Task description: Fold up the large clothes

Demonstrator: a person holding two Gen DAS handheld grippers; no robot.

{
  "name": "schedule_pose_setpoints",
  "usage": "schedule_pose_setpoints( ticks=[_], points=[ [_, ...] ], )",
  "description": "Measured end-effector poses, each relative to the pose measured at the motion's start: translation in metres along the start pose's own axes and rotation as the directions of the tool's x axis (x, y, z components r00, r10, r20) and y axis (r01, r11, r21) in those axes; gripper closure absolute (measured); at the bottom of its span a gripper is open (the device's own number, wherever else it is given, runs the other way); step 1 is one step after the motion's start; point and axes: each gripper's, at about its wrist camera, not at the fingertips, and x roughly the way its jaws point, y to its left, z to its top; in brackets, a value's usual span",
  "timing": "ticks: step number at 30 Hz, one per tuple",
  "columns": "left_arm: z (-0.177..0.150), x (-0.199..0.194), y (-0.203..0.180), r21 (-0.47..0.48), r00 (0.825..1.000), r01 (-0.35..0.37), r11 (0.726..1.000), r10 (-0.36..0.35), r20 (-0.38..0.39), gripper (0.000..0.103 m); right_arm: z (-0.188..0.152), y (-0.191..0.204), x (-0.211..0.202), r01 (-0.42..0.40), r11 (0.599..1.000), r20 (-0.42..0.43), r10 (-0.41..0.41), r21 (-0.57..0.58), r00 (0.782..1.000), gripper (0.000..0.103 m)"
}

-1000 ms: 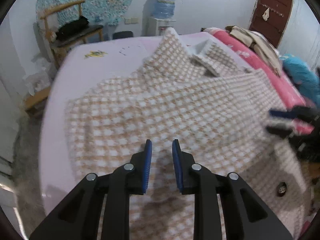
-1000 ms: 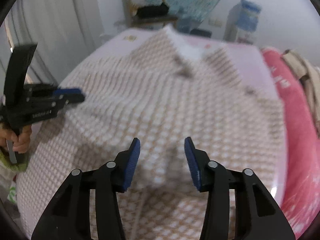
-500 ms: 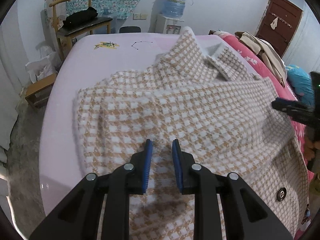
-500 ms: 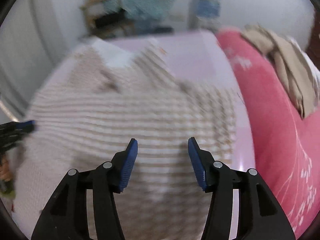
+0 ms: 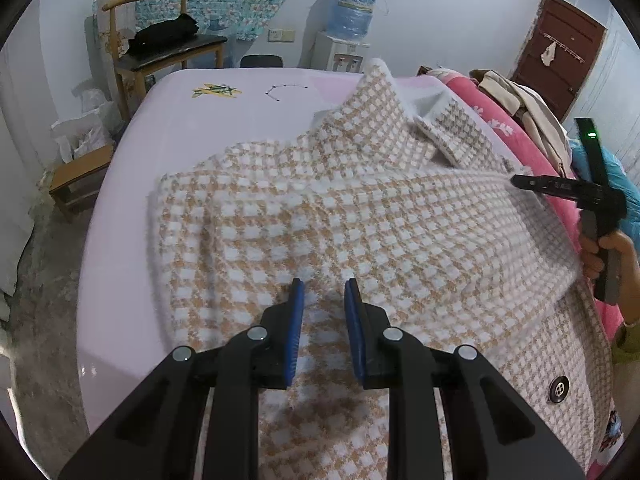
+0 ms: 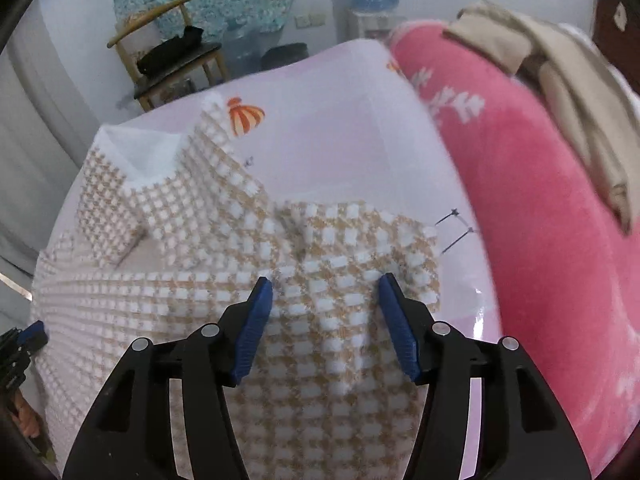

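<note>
The checked coat (image 5: 360, 216), tan and white, lies spread over the lilac bed (image 5: 132, 184), filling the middle of both views. Its collar (image 6: 140, 160) sits at the upper left of the right wrist view, white lining showing. A dark button (image 5: 558, 389) shows at the lower right of the left wrist view.

The left claw (image 5: 323, 320) hangs over the coat at the lower centre of its frame, its blue pads a narrow gap apart with nothing pinched between them. The right claw (image 6: 326, 320) stands over a rumpled part of the coat near the fabric's right edge; its jaws are opening, pads wide apart and not pressing the cloth.

A pink blanket (image 6: 540, 208) runs along the right side, beige clothes (image 6: 560, 76) heaped on it. A wooden chair (image 5: 160, 36) and a water dispenser (image 5: 344, 40) stand by the far wall.
</note>
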Motion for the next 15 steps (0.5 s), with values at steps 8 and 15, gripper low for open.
schedule_pose_setpoints(
  ticks=[8,15],
  points=[
    [-0.027,-0.073,-0.022,0.048,0.998,-0.043,0.998,0.040,0.053,0.047,-0.058,0.019,-0.113,-0.070,0.997,0.068,0.072,-0.029,0.995,0.032],
    [-0.098,-0.128,-0.057,0.077,0.999,-0.042,0.996,0.040,0.023,0.025,-0.170,0.053,-0.167,-0.159,0.986,0.028,0.161,-0.057,0.987,0.024]
  ],
)
